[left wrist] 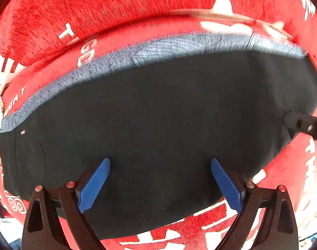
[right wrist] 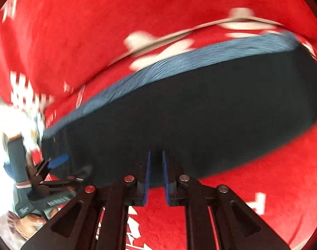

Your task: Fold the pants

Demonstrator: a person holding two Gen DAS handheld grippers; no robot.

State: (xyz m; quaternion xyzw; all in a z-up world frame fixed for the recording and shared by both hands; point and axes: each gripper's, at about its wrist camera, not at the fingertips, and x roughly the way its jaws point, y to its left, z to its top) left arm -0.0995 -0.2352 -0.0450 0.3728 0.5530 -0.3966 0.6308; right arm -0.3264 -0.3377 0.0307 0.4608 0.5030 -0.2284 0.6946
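Red fuzzy blanket with white letters (left wrist: 116,10) covers the whole surface, and the dark navy cloth pants with a blue-grey ribbed waistband (left wrist: 158,114) lie flat on it, already folded into a thick pad. From the left wrist, the left tongs (left wrist: 160,182) hang wide open right above the pants and hold nothing. From the right wrist, the right tongs (right wrist: 156,173) are almost closed at the near edge of the pants, with a thin gap and nothing between them. I think one fold is done. Next, both tongs need to pinch one end and carry it over.
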